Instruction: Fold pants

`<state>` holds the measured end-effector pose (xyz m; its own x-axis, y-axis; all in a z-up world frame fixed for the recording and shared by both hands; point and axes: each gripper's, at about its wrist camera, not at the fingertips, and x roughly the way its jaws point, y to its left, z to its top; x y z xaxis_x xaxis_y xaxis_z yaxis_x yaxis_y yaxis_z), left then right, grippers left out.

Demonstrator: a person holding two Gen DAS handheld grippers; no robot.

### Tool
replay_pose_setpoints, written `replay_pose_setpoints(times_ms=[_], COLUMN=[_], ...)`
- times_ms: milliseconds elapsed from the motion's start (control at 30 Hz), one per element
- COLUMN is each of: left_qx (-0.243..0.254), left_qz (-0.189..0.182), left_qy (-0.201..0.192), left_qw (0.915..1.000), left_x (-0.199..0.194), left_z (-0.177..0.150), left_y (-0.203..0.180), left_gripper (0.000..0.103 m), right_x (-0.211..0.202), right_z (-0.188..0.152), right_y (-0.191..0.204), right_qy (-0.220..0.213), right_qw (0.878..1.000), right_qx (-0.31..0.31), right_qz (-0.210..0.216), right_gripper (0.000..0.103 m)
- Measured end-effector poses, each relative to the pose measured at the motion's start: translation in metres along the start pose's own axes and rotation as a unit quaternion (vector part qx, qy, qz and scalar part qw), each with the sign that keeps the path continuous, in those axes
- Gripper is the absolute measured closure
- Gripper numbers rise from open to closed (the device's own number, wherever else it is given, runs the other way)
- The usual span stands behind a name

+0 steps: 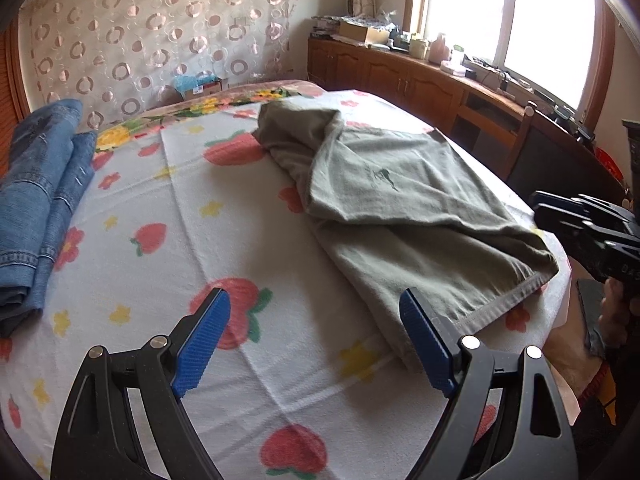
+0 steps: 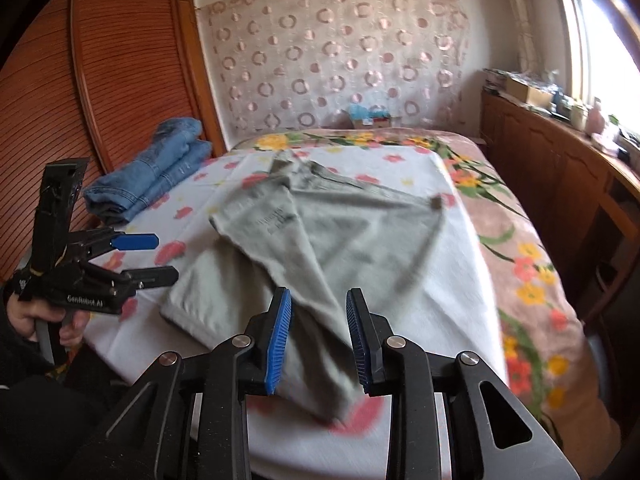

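Grey-green pants (image 1: 400, 208) lie crumpled on a white flowered sheet (image 1: 180, 208) on the bed, one leg folded over the other. They also show in the right wrist view (image 2: 320, 240). My left gripper (image 1: 316, 320) is open and empty, low over the sheet just left of the hem. It also shows in the right wrist view (image 2: 156, 258), open. My right gripper (image 2: 318, 320) is open with a blurred pant leg end between its jaws, not pinched. It also shows in the left wrist view (image 1: 576, 220) at the bed's right edge.
Folded blue jeans (image 1: 36, 208) lie at the bed's left side, also in the right wrist view (image 2: 152, 176). A wooden cabinet (image 1: 400, 76) with clutter runs under the window on the right. A wooden louvred panel (image 2: 100, 80) stands left. A patterned curtain (image 2: 340, 60) hangs behind.
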<state>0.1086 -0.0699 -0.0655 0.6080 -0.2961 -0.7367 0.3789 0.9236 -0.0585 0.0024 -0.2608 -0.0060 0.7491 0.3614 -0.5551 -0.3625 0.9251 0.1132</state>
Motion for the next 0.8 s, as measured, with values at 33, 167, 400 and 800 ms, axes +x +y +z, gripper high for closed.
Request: replay_pose_setpoints(times_ms=[33,167,400,800], left_qx=[-0.001,-0.008,-0.026,-0.05], left_qz=[0.001,0.012,0.024,0.034], left_qy=[-0.004,-0.016,-0.031,-0.044], left_qw=[1.0,0.9998,0.9989,0.9972], left_x=[-0.003,-0.012,-0.025,-0.036], left_z=[0.001,0.005,0.006,0.002], left_y=[0.002,0.011,0.03,0.051], left_gripper=[0.016,0.016,0.016,0.016], right_x=[0.006,0.027,0.06,0.103], right_z=[0.002,0.013,0.031,0.057], right_y=[0.002,0.012,0.02,0.034], right_qy=[0.0,0.001,0.014,0.06], right_qw=[1.0,0.999,0.998,0.991], right_qx=[-0.003,-0.02,-0.041,-0.092], right_qz=[0.006,0.027,0.054,0.071], right_gripper=[0.073,0.073,0.073,0.073])
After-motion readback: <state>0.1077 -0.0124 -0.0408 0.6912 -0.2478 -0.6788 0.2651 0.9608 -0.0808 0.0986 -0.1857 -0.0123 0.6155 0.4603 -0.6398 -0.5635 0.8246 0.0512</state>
